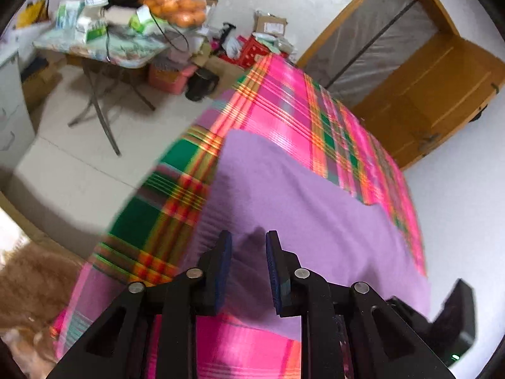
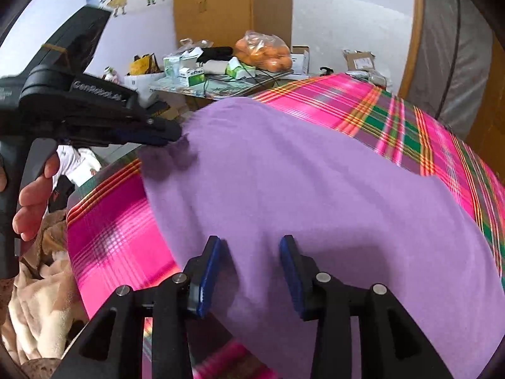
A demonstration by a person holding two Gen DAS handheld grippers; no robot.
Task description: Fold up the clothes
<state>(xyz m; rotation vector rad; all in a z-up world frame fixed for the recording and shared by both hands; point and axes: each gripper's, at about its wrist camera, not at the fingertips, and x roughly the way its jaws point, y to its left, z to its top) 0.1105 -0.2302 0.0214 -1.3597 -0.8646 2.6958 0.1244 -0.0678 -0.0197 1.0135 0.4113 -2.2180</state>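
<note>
A purple garment [image 1: 300, 208] [image 2: 300, 183] lies spread flat on a bed covered by a pink, green and orange plaid sheet [image 1: 277, 101] [image 2: 110, 240]. My left gripper [image 1: 249, 246] hovers over the garment's near left part; its blue pads stand apart and only cloth and shadow show in the gap. In the right wrist view the left gripper [image 2: 170, 134] points at the garment's left corner, with a person's hand [image 2: 31, 202] on its handle. My right gripper [image 2: 251, 243] is open above the garment's near edge, with nothing between its pads.
A folding table [image 1: 104, 44] piled with boxes and a bag of oranges [image 1: 176, 6] [image 2: 263, 52] stands past the bed's far corner. Wooden furniture [image 1: 426, 88] lines the far side. A beige blanket [image 2: 34, 309] lies beside the bed at the lower left.
</note>
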